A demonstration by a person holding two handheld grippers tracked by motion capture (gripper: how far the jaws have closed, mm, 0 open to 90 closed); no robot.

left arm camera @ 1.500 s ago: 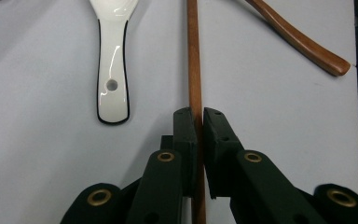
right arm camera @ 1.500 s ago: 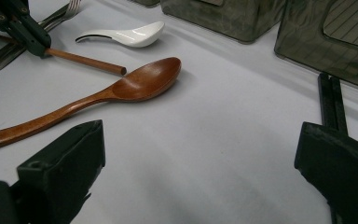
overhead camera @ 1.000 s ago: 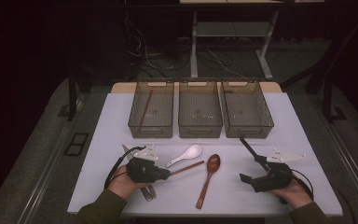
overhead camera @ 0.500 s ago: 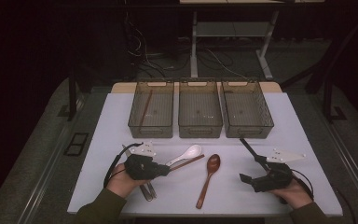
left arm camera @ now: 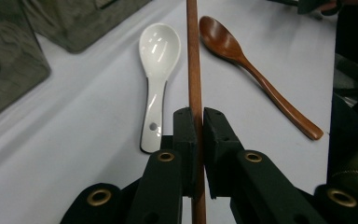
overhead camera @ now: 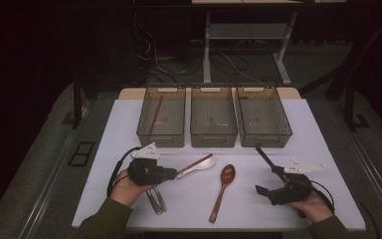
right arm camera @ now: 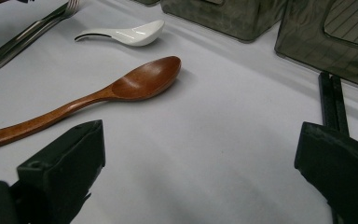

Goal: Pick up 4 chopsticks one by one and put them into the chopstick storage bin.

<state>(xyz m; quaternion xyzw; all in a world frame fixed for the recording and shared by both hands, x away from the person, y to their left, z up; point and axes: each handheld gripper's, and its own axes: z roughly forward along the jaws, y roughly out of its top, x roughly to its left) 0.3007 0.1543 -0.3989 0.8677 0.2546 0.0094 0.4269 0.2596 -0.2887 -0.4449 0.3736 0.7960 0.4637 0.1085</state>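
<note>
The left gripper [left arm camera: 198, 122] has its two black jaws nearly together, and they clamp a thin brown wooden chopstick [left arm camera: 193, 56] between their pads. In the left gripper view the chopstick runs straight up from the jaws, above the white table surface [left arm camera: 74, 140], with a glossy white ceramic soup spoon [left arm camera: 156, 65] lying just beside it on one side and a dark brown wooden spoon [left arm camera: 251, 70] on the other side. In the high view the left gripper [overhead camera: 171, 174] is near the front left part of the table, and the chopstick [overhead camera: 195, 165] points from it toward the white spoon [overhead camera: 201, 163]; its far end seems to be over the spoon, but I cannot tell if it touches. Some metal cutlery [overhead camera: 155, 200] lies on the table just beside the left hand.

The right gripper [right arm camera: 200, 154] has its jaws wide apart and holds nothing; between them is only bare table. In the high view it [overhead camera: 267, 179] is low at the front right, near a long black bar-shaped object [overhead camera: 264, 157].

Three dark transparent plastic bins [overhead camera: 213, 122] stand side by side at the back of the table, and the left bin [overhead camera: 161, 122] has a thin brown stick [overhead camera: 154, 117] inside
</note>
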